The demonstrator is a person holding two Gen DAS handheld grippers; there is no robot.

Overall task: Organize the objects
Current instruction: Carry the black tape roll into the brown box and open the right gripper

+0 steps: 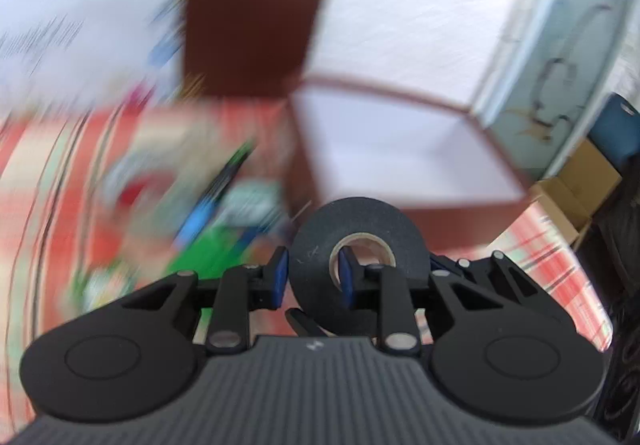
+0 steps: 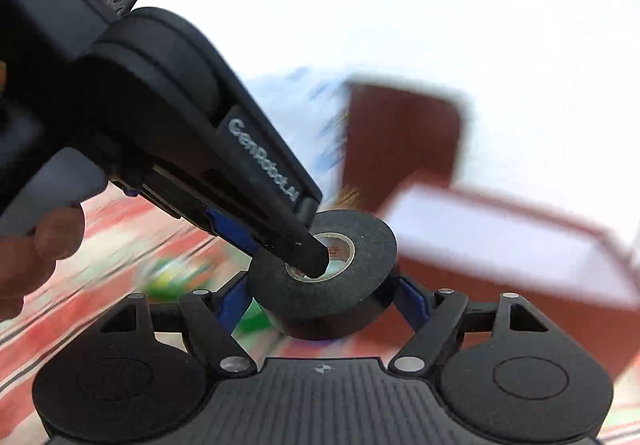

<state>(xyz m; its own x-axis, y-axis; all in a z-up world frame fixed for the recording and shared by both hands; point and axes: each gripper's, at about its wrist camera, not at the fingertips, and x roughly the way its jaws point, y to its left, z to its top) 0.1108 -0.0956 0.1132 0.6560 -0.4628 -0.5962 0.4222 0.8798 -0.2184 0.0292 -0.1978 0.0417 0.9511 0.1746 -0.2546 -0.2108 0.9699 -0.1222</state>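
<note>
Left wrist: L fingers [image 1: 312, 277] pinching tape roll [image 1: 356, 241], R fingers [image 2: 324, 297] astride

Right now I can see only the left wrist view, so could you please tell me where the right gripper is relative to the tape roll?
Observer: The right gripper brackets the black tape roll. Its blue fingers press the outer rim on both sides.
Operator: Thank you. How does my left gripper look from there?
Observer: The left gripper reaches in from the upper left, with one finger down inside the core.
Operator: Is anything else close by?
Observer: The person's left hand shows at the left edge, wrapped around the left gripper's handle.
</note>
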